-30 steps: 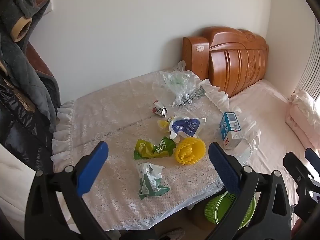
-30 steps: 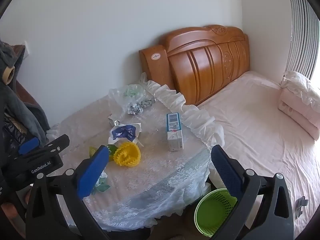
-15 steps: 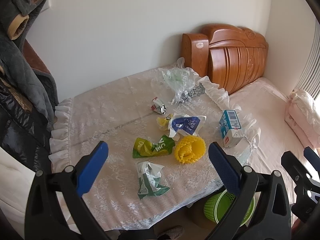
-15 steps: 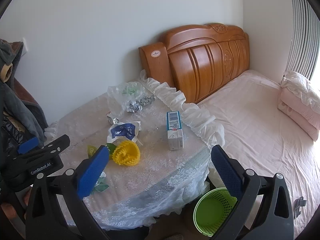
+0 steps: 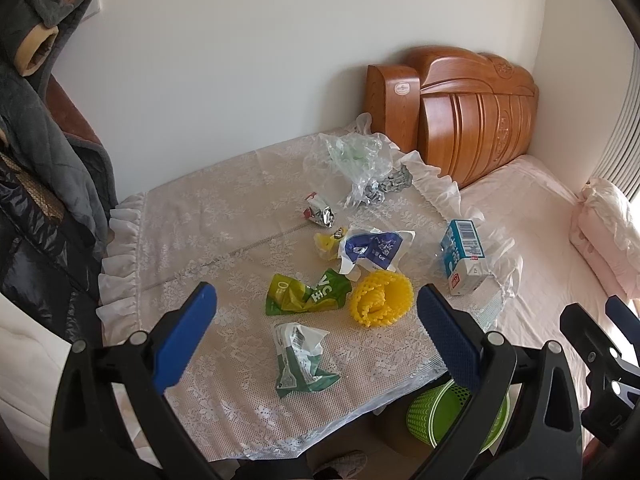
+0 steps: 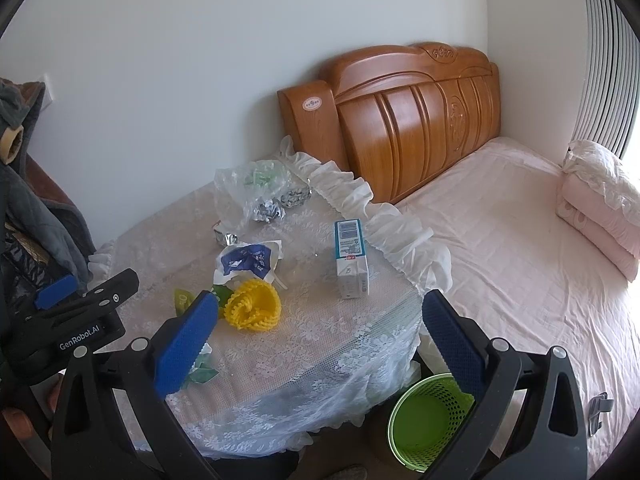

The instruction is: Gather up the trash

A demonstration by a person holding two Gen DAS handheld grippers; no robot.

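Eight or so scraps lie on the lace-covered table (image 5: 208, 216); none visibly binned — task at its start, all pickups left. Green bin (image 6: 428, 416) sits on the floor below the table's near-right corner, by the bed; what shows of its inside looks bare. Landmark: yellow foam net (image 5: 380, 298), near the table's front edge. Just left of it, green wrapper (image 5: 306, 294), long axis left-right. Nearer the front edge, white-green wrapper (image 5: 302, 354), long axis roughly front-back. Behind the net, touching it, blue-white packet (image 5: 372, 250); yellow scrap (image 5: 326, 242) at the packet's left. Right of the net, milk carton (image 6: 352, 258) on its side — long axis front-back, barcode end toward the wall. Further back: foil wrapper (image 5: 320, 214), clear bag (image 5: 356, 160). Left gripper (image 5: 316, 338) & right gripper (image 6: 320, 332): both spread wide, holding nothing, above the front edge.
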